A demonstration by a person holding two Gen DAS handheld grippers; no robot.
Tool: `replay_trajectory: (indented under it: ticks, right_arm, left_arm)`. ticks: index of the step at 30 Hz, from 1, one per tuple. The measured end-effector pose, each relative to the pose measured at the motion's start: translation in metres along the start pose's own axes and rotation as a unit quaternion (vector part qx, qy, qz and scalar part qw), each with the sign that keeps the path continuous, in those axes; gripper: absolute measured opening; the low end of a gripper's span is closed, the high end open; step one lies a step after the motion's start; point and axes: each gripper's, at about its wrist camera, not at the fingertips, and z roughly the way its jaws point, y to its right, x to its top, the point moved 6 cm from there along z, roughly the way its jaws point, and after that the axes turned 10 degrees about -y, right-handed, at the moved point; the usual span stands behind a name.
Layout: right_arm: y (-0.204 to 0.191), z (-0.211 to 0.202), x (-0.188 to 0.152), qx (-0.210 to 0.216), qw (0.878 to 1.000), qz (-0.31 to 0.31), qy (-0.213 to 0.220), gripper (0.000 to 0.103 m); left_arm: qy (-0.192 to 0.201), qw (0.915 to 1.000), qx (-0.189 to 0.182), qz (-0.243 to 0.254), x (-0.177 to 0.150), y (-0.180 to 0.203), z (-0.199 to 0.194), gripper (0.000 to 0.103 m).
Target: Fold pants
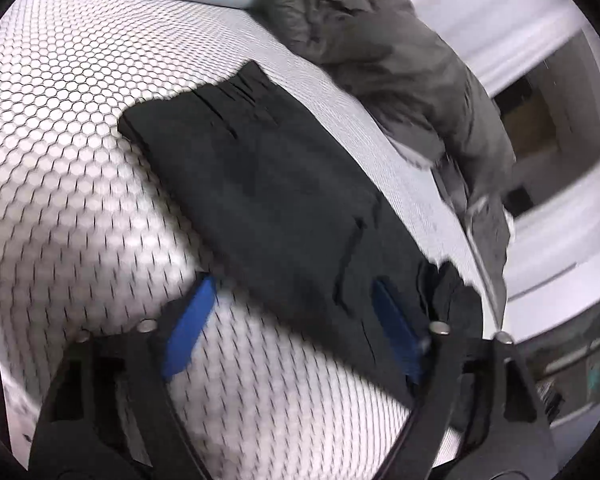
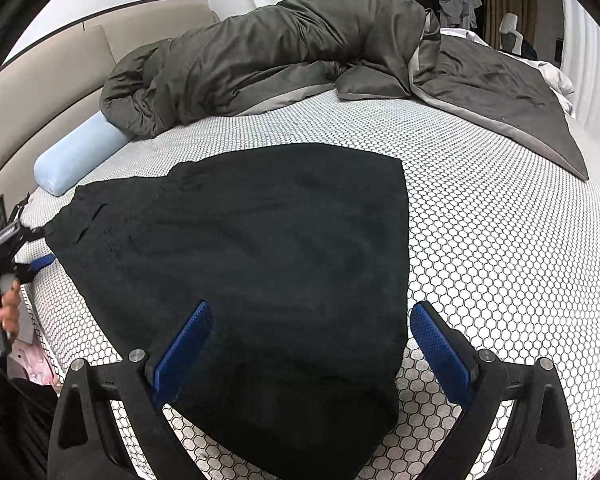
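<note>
Black pants (image 2: 260, 264) lie folded flat on the bed's white honeycomb-patterned cover (image 2: 500, 240). In the left wrist view the pants (image 1: 268, 184) stretch away as a long dark strip. My left gripper (image 1: 296, 320) is open, its blue fingers astride the near end of the pants. It also shows at the far left of the right wrist view (image 2: 36, 248), at the pants' waist corner. My right gripper (image 2: 312, 344) is open, with its blue fingers either side of the near right part of the pants, holding nothing.
A rumpled dark grey duvet (image 2: 300, 56) lies across the far side of the bed. A light blue bolster pillow (image 2: 76, 152) sits at the far left by the beige headboard (image 2: 48, 92). The bed's edge runs along the left.
</note>
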Motion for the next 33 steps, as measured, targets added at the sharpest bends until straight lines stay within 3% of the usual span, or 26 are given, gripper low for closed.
replay_trajectory:
  ticks: [2,3,4,6,9,13,17,19,21,23,24,28,30,33]
  right_arm:
    - [-0.001,0.001,0.004,0.003,1.0,-0.005,0.001,0.101]
    - [-0.003,0.0,0.005,0.005,1.0,-0.009,0.003,0.101]
    - [-0.004,0.001,0.003,0.005,1.0,-0.012,0.003,0.101]
    - [-0.007,0.002,0.003,0.003,1.0,-0.018,0.002,0.101]
    - [-0.01,0.004,0.003,0.0,1.0,-0.028,0.001,0.101]
    - [-0.007,0.004,0.006,0.002,1.0,-0.025,0.003,0.101]
    - [0.0,0.002,0.007,0.001,1.0,-0.015,0.009,0.101]
    - [0.006,0.001,0.008,-0.002,1.0,-0.01,0.012,0.101]
    - [0.014,0.0,0.009,-0.004,1.0,0.001,0.014,0.101]
    - [0.027,0.0,0.01,-0.008,1.0,0.02,0.014,0.101]
    - [0.036,0.0,0.01,-0.01,0.999,0.033,0.013,0.101]
    - [0.059,-0.001,0.006,-0.013,0.997,0.074,0.005,0.101]
    - [0.061,-0.006,0.006,-0.011,0.997,0.075,0.011,0.101]
    - [0.056,-0.012,0.007,-0.002,0.998,0.068,0.018,0.101]
  left_arm:
    - [0.01,0.9999,0.007,-0.009,0.012,-0.004,0.005,0.063]
    - [0.016,0.9997,0.011,-0.014,0.022,-0.007,0.011,0.053]
    - [0.021,0.9994,0.017,-0.021,0.028,-0.009,0.014,0.035]
    - [0.028,0.999,0.022,-0.029,0.039,-0.016,0.019,0.011]
    - [0.057,0.9979,0.031,0.007,0.042,0.003,0.011,0.004]
    - [0.092,0.9913,0.021,0.091,0.032,0.071,-0.015,0.003]
    - [0.099,0.9762,-0.013,0.193,-0.005,0.171,-0.027,0.003]
    - [0.078,0.9631,-0.05,0.253,-0.036,0.232,-0.018,0.003]
    - [0.041,0.9431,-0.068,0.323,-0.078,0.288,0.005,0.005]
    - [-0.015,0.9263,-0.087,0.366,-0.115,0.32,0.038,0.015]
    - [-0.06,0.915,-0.1,0.386,-0.137,0.33,0.061,0.03]
    - [-0.144,0.9029,-0.077,0.398,-0.182,0.307,0.111,0.033]
    - [-0.168,0.9033,-0.07,0.389,-0.192,0.282,0.113,0.033]
    - [-0.169,0.9113,-0.08,0.367,-0.19,0.258,0.097,0.033]
